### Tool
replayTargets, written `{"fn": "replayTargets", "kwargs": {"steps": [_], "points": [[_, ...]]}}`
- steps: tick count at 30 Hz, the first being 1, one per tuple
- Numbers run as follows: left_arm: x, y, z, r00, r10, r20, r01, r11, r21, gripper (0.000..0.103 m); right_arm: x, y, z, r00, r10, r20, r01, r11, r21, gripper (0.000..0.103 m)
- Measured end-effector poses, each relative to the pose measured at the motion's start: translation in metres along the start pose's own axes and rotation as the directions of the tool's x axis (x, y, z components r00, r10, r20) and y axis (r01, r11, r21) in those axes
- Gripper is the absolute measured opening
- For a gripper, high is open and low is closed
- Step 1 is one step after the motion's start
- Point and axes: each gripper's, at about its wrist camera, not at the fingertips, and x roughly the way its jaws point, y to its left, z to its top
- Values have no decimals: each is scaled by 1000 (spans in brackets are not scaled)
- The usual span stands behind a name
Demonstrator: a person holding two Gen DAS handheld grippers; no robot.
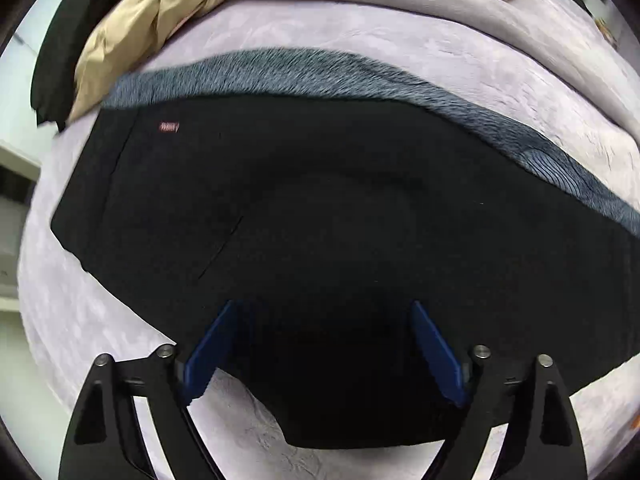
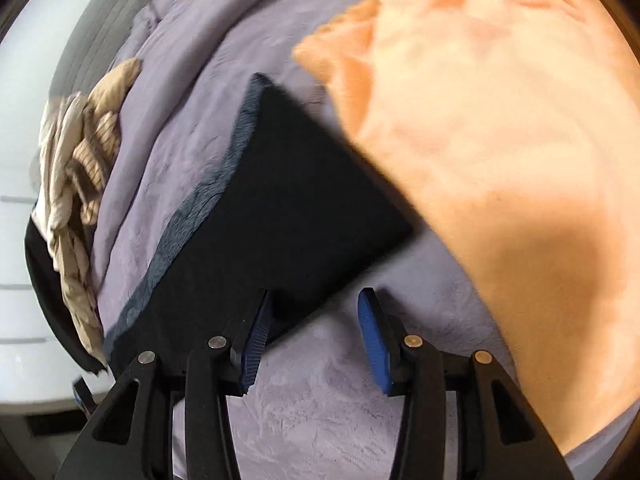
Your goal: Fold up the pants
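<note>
Black pants [image 1: 320,220] lie flat on a lilac blanket [image 1: 440,48], folded lengthwise, with grey fleece lining showing along the far edge and a small red label near the left end. My left gripper [image 1: 322,312] is open, its blue fingers spread over the pants' near edge, nothing between them. In the right wrist view the pants' leg end [image 2: 288,208] runs away from me. My right gripper [image 2: 316,300] is open over the pants' near corner, left finger above the black cloth, right finger above the blanket.
A beige garment [image 1: 132,36] and a black garment [image 1: 60,40] lie at the blanket's far left. A large orange fleece [image 2: 500,140] covers the right side next to the pants' leg end. Striped beige clothes [image 2: 80,168] are piled at the left edge.
</note>
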Motion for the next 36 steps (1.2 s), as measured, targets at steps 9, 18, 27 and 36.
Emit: {"fn": "replayTargets", "kwargs": {"steps": [9,18,27,36], "points": [[6,-7,2,1000,-9,19,9,999,40,90,1,20,17,998,33,45,-30,997,-71,13],[-9,8,2,1000,-1,4,1,999,47,90,-13,12,-10,995,-49,81,53,998,-44,31],[-30,99,20,996,64,65,-67,997,33,90,58,137,-149,922,238,-304,-298,939,-169,42],[32,208,61,995,87,47,-89,995,54,90,216,268,-289,808,310,-502,-423,897,-127,42]]}}
